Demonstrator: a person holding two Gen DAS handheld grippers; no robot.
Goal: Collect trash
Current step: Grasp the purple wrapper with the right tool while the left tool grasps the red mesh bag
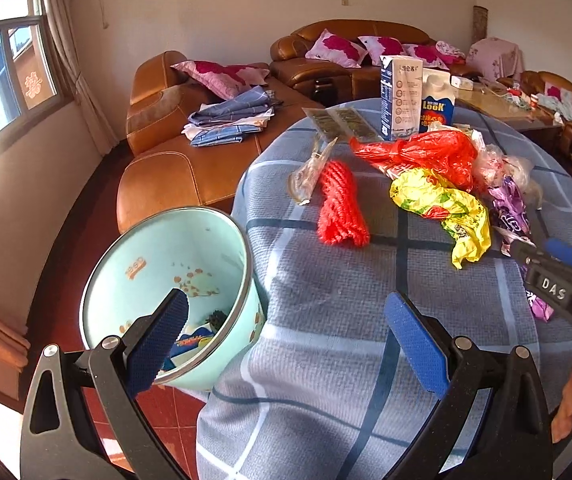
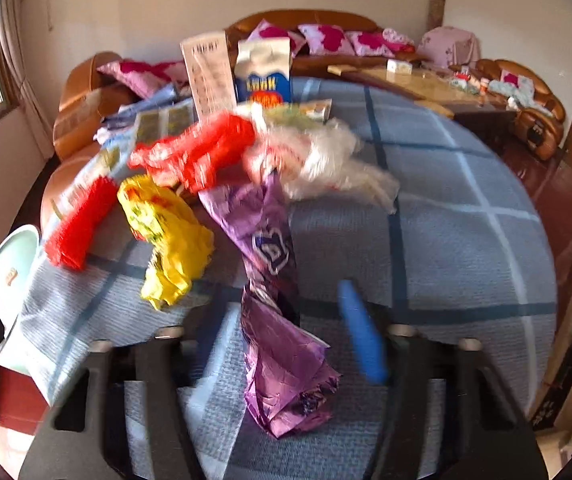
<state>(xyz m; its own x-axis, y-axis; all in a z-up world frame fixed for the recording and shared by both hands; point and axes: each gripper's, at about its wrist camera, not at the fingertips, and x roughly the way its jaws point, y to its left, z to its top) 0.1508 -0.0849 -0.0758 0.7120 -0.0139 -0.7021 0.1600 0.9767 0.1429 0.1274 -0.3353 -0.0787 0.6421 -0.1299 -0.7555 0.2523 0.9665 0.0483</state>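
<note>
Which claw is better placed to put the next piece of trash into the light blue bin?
The right claw: the crumpled purple foil wrapper already sits between its fingers. The left claw is open and empty beside the light blue metal bin.

The left wrist view was taken from above the near left edge of the surface, angled downward across the checked cloth toward the sofas, with a mint-green bin close below at its left. The right wrist view was set further right and nearer the litter, a purple wrapper filling its centre. Both views shared the yellow wrapper, the red plastic bag, the cartons and the far wall.
</note>
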